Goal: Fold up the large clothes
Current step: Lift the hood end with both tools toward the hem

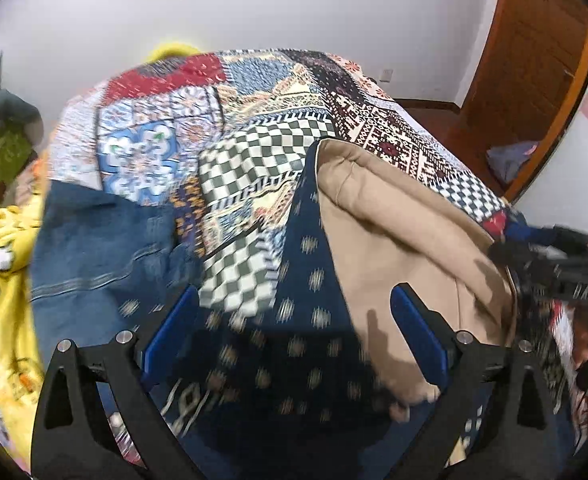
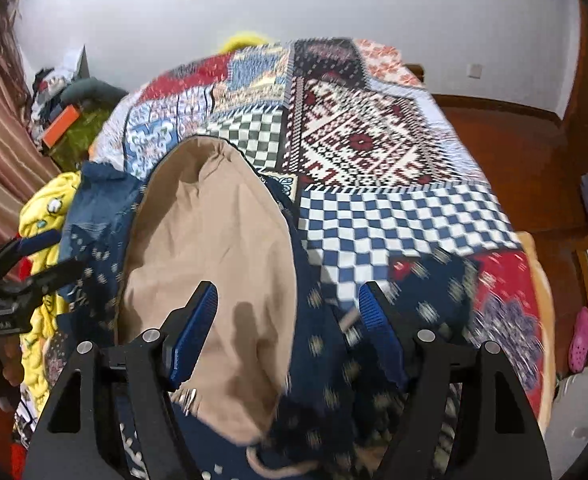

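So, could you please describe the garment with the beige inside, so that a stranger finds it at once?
Start at the bed with the patchwork quilt. On its near end, before both open grippers, lies the navy garment, turned to show its beige lining. The denim piece beside it is plain blue; only this one has pale dots.

Even indoor light, motion blur, fisheye-warped dark corners

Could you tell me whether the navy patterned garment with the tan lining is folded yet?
Not yet: the navy garment lies bunched on the bed, tan lining exposed.
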A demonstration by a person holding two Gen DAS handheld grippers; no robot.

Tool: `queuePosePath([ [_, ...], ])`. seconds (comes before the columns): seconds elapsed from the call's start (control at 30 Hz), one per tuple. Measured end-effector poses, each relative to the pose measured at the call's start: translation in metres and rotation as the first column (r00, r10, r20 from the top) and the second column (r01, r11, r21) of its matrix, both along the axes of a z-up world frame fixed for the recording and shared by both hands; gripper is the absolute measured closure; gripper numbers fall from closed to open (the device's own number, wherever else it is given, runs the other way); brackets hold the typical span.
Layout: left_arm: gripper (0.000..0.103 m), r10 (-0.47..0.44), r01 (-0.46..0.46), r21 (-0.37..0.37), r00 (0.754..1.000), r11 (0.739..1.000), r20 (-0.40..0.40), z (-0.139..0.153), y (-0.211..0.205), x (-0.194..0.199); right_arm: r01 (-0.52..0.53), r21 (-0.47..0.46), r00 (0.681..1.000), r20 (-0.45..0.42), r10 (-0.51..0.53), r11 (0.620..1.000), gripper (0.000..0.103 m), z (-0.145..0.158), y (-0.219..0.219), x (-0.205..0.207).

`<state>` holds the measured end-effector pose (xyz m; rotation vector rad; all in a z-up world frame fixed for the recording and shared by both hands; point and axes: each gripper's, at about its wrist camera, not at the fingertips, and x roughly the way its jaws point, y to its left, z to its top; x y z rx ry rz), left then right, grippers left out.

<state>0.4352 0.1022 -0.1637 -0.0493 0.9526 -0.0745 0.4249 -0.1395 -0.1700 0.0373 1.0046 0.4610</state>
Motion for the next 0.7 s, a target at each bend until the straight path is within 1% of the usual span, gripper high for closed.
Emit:
queuePosePath([
  [0.17, 0.006, 0.026, -0.029, -0.109, 0.999, 0.994, -0.028, -0.023, 0.005, 0.041, 0.000, -0.024, 0.999, -0.038, -0.001, 1.000, 0.033, -0.023, 0.010, 0.027],
  [0.2, 0.011, 0.028, -0.032, -0.129, 0.999, 0.991, -0.029, -0.026, 0.006, 0.047, 0.000, -0.022, 0.999, -0.049, -0.001, 1.000, 0.033, -0.028, 0.011, 0.032],
  [0.23, 0.019, 0.027, -0.031, -0.150, 0.999, 0.988, -0.032, -0.029, 0.006, 0.051, -0.003, -0.019, 0.998, -0.059, 0.002, 1.000, 0.033, -0.031, 0.012, 0.035],
  [0.3, 0.030, 0.025, -0.034, -0.194, 0.998, 0.980, -0.049, -0.036, 0.007, 0.061, -0.007, 0.014, 0.996, -0.090, 0.008, 1.000, 0.033, -0.038, 0.014, 0.043],
  [0.33, 0.038, 0.027, -0.037, -0.204, 0.998, 0.978, -0.052, -0.038, 0.007, 0.065, -0.002, 0.025, 0.995, -0.101, 0.004, 1.000, 0.033, -0.039, 0.014, 0.046],
  [0.37, 0.043, 0.031, -0.041, -0.206, 0.998, 0.978, -0.052, -0.040, 0.006, 0.067, 0.004, 0.042, 0.994, -0.113, 0.001, 0.999, 0.034, -0.041, 0.014, 0.049],
  [0.4, 0.061, 0.030, -0.041, -0.208, 0.998, 0.977, -0.055, -0.041, 0.006, 0.070, 0.009, 0.066, 0.993, -0.122, -0.001, 0.998, 0.043, -0.042, 0.013, 0.050],
  [0.43, 0.082, 0.027, -0.040, -0.209, 0.998, 0.977, -0.061, -0.042, 0.005, 0.070, 0.010, 0.083, 0.992, -0.129, 0.001, 0.996, 0.060, -0.042, 0.013, 0.051],
  [0.47, 0.088, 0.021, -0.035, -0.211, 0.998, 0.977, -0.067, -0.042, 0.004, 0.070, 0.014, 0.103, 0.990, -0.140, 0.001, 0.995, 0.070, -0.042, 0.013, 0.051],
  [0.5, 0.089, 0.013, -0.026, -0.218, 0.998, 0.976, -0.063, -0.040, 0.003, 0.068, 0.010, 0.126, 0.988, -0.153, 0.009, 0.992, 0.084, -0.040, 0.012, 0.048],
  [0.53, 0.093, 0.005, -0.018, -0.228, 0.998, 0.973, -0.056, -0.037, 0.003, 0.064, 0.005, 0.131, 0.988, -0.153, 0.015, 0.991, 0.092, -0.040, 0.013, 0.048],
  [0.63, 0.094, -0.031, 0.023, -0.261, 0.999, 0.965, -0.026, -0.019, 0.002, 0.043, -0.023, 0.116, 0.996, -0.086, 0.033, 0.993, 0.095, -0.021, 0.011, 0.027],
  [0.7, 0.094, -0.065, 0.067, -0.239, 0.998, 0.969, 0.014, 0.000, -0.004, 0.021, -0.042, 0.125, 0.996, -0.069, 0.051, 0.991, 0.095, -0.009, 0.010, 0.013],
])
